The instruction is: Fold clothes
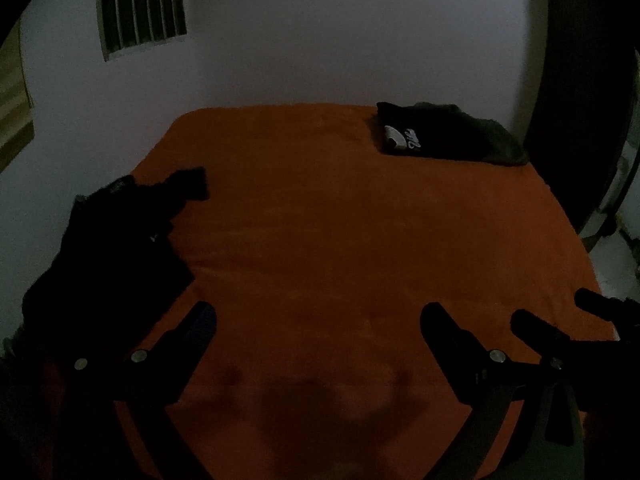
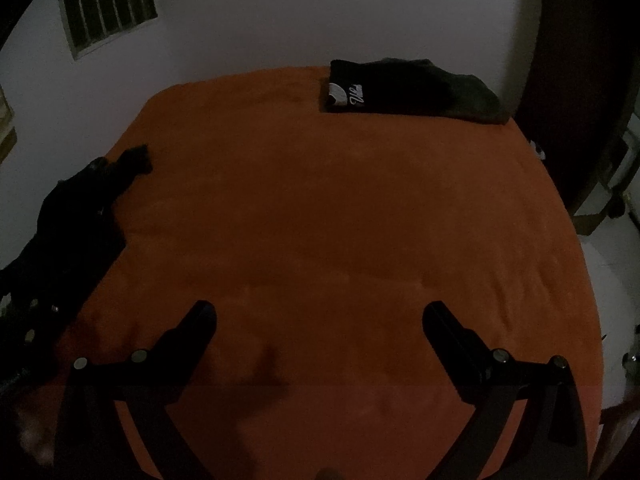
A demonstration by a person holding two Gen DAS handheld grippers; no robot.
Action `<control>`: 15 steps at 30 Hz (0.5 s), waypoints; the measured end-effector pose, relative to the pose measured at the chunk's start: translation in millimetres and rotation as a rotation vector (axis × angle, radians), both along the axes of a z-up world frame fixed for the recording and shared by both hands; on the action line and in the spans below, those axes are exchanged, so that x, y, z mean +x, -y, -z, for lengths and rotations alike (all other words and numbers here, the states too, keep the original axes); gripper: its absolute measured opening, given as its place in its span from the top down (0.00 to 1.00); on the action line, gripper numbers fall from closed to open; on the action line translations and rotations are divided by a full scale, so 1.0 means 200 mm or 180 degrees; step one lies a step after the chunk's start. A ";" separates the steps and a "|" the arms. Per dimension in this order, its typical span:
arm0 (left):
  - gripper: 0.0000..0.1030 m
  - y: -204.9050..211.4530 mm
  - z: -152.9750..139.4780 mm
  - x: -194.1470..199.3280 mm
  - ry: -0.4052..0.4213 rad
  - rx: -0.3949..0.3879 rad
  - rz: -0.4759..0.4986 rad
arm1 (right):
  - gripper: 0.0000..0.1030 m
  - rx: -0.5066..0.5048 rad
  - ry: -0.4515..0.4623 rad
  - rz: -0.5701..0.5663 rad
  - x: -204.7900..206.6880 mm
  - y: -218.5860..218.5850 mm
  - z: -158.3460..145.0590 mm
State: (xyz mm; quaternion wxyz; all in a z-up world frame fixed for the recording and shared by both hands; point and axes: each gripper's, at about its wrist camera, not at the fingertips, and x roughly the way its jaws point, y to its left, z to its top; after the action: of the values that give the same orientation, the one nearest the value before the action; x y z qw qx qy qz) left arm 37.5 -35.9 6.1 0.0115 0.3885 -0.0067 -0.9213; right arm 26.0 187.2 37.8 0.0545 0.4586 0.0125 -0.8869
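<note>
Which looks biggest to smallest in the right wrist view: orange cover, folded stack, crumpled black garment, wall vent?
1. Orange cover
2-3. Folded stack and crumpled black garment: similar, garment partly cut off, unsure
4. Wall vent

Dim, grainy light fills both fisheye views; black vignetting curves the corners, soft shadows pool on the orange bed cover [image 1: 320, 220], and dark clothes lose detail.

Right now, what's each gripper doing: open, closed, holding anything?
Left gripper: open, empty, above the orange bed cover.
Right gripper: open, empty, above the same cover.
</note>
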 end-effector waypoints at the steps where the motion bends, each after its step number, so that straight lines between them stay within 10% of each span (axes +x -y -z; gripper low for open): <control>1: 0.01 0.02 -0.03 -0.04 0.0011 0.0027 -0.0008 | 0.00 0.0001 -0.0001 -0.0002 0.00 0.00 0.00; 15: 0.01 -0.02 -0.05 -0.15 0.0050 -0.0075 0.0004 | 0.00 -0.0030 0.0008 -0.0023 -0.04 0.00 0.02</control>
State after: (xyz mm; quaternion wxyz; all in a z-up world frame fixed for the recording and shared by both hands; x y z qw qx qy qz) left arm 7.6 -31.4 15.2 0.0154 0.3956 -0.0179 -0.9181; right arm 17.7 188.0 33.4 0.0598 0.4594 0.0098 -0.8862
